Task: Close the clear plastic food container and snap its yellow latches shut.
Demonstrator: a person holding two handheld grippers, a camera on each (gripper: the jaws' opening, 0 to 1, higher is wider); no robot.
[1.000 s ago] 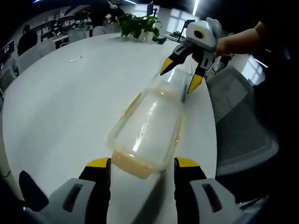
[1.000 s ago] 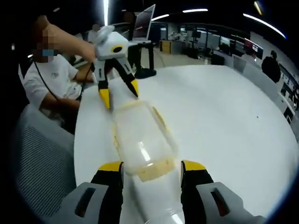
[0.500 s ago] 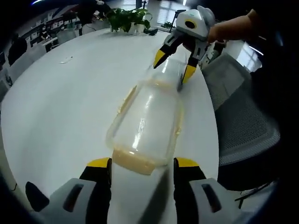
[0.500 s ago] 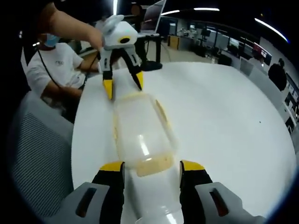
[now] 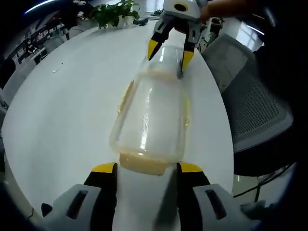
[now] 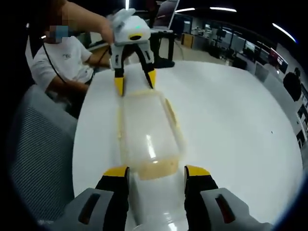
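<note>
Clear plastic food container [image 5: 151, 118], lid on, lies lengthwise at frame centre on white round table [image 5: 62, 115], near its edge. Yellow latches: one end latch [image 5: 143, 163] just ahead of my left gripper [image 5: 146, 174], jaws spread, gripping nothing; side latches [image 5: 126, 95] along long edges. My right gripper [image 5: 167, 52] at top centre in left gripper view, jaws apart, straddling far end; contact can't tell. Right gripper view: container [image 6: 147, 132] centre, my right gripper [image 6: 156, 177] open w/ latch [image 6: 157, 168] between tips. Potted plant [image 5: 111, 13] upper left. Grey mesh chair [image 5: 255, 106] right.
</note>
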